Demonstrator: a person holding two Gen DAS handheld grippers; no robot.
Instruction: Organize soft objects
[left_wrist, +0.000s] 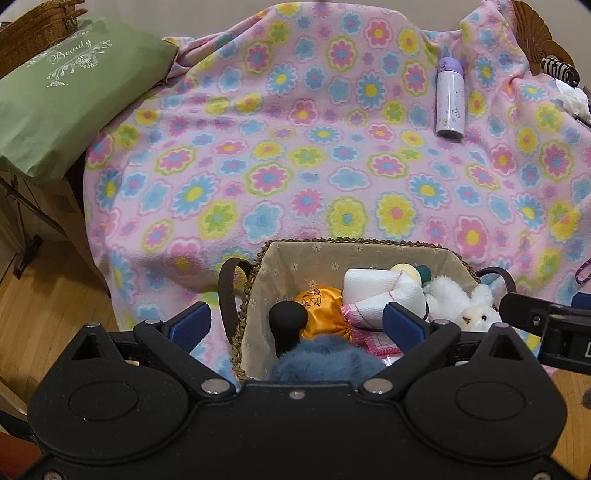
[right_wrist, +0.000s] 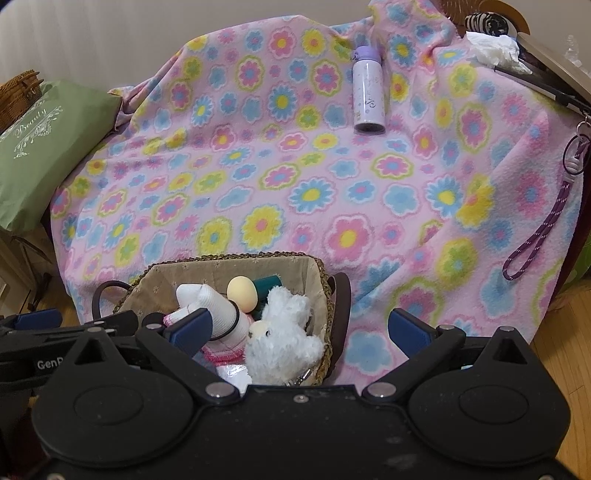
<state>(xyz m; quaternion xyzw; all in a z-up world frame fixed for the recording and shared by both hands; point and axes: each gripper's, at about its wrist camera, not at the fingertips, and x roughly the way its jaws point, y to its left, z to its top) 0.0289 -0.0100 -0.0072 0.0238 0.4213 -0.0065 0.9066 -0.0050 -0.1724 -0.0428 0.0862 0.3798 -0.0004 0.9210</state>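
A woven basket (left_wrist: 369, 251) with a beige floral lining stands at the near edge of a flowered pink blanket (left_wrist: 295, 147). It holds a white plush rabbit (left_wrist: 469, 302), a rolled white cloth (left_wrist: 380, 286), an orange satin pouch (left_wrist: 325, 314), a blue furry item (left_wrist: 325, 360), a black knob (left_wrist: 288, 314) and a pale yellow egg (right_wrist: 242, 291). My left gripper (left_wrist: 297, 323) is open above the basket's near side. My right gripper (right_wrist: 297, 330) is open over the basket's (right_wrist: 229, 258) right rim, by the rabbit (right_wrist: 280, 332).
A purple and white bottle (left_wrist: 450, 99) lies on the blanket at the back right. A green bag (left_wrist: 66, 92) rests on a wicker basket at the left. A purple cord (right_wrist: 539, 225) hangs at the right. Wooden floor shows at both sides.
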